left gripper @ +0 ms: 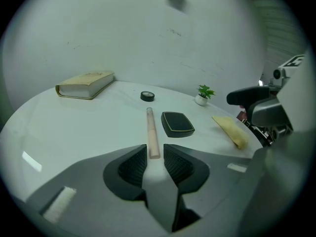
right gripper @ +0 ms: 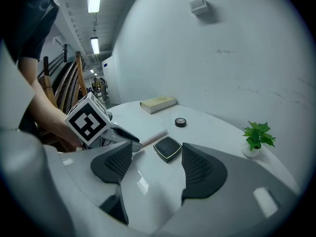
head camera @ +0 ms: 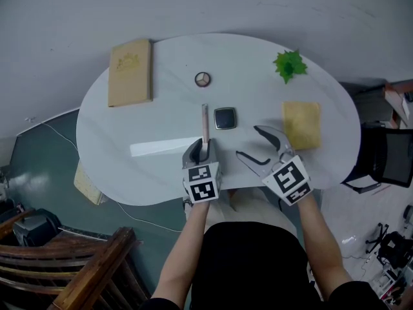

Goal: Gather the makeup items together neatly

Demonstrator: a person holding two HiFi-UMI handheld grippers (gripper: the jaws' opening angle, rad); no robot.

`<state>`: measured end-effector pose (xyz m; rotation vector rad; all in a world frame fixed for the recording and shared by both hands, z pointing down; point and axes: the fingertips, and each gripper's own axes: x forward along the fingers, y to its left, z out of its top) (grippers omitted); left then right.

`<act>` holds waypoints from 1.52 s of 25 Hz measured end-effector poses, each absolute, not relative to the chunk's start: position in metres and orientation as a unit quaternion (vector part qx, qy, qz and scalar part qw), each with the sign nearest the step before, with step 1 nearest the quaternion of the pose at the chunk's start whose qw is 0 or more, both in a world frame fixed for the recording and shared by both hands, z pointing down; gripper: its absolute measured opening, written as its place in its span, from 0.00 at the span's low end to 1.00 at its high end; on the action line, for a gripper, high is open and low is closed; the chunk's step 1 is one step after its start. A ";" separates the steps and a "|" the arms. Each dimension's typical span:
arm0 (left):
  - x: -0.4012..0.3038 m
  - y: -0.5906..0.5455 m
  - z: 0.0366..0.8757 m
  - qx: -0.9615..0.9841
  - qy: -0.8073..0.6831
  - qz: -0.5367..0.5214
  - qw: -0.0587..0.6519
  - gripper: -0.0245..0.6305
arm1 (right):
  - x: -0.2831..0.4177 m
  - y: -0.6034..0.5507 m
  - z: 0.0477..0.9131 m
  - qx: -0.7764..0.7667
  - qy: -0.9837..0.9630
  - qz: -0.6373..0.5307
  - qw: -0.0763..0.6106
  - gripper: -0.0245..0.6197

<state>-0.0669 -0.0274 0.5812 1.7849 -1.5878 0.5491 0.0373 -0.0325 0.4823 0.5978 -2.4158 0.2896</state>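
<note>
Lying at frame centre on the white table (head camera: 129, 121), pale tube (head camera: 205, 123), near end between the slightly parted, unpinching jaws of the left gripper (head camera: 202, 152), black compact (head camera: 225, 117) just right, right gripper (head camera: 247, 141) spread wide, empty.

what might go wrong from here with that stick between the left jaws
1. The slim stick lies on the table between the left gripper's parted jaws and looks unclamped. A crooked pull-back could catch it and roll it away from the square compact beside it.
2. The round compact sits apart, farther back. Reaching over to fetch it might knock the stick or the square compact out of line.
</note>
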 end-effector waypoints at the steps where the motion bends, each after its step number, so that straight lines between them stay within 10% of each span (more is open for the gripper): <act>1: -0.067 -0.027 0.581 0.685 -0.609 0.211 0.338 0.21 | 0.037 -0.033 0.482 0.226 -0.916 0.109 0.312 0.55; 38: -0.123 -0.036 0.427 0.729 -0.625 0.136 0.244 0.21 | -0.045 -0.127 0.472 0.212 -0.924 0.065 0.312 0.55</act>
